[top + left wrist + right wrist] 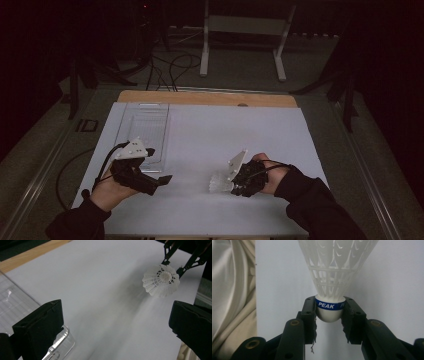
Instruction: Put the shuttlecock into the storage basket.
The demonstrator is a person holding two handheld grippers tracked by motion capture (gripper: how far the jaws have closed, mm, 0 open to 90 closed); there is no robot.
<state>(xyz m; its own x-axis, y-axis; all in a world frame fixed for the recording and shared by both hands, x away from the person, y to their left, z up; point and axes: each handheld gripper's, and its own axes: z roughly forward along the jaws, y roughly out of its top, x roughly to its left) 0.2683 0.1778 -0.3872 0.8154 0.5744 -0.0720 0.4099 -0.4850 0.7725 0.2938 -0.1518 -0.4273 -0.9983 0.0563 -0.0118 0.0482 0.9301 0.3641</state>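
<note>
White plastic formed the shuttlecock (332, 277), which sat clamped by its rounded cork base between the two black jaws of the right gripper (329, 312); in the right gripper view a blue band printed PEAK ran round that base, and the latticed skirt flared away from the jaws against the pale table (392, 290); from the high view the right gripper (231, 184) lay low at the right of centre on the white table (240, 130), held in a dark-sleeved hand (270, 175), with the shuttlecock (220, 182) pointing leftward just above or on the surface, which of the two I could not tell; the left gripper (164, 179) hung at the left, near the front edge, its jaws standing apart with nothing between them; in the left gripper view those jaws framed bare table, and the shuttlecock (161, 280) showed skirt-on at the upper right, well apart from them, pinched by the thin black linkage of the right gripper (172, 271); a clear plastic box (144, 131) lay flat on the table's left side, just beyond the left gripper, and its rounded corner (60, 342) showed beside the nearer jaw; a strip of bare wood (200, 97) ran along the table's far edge; beyond it stood a pale metal frame (245, 30) on a dim floor with dark cables (170, 67).
</note>
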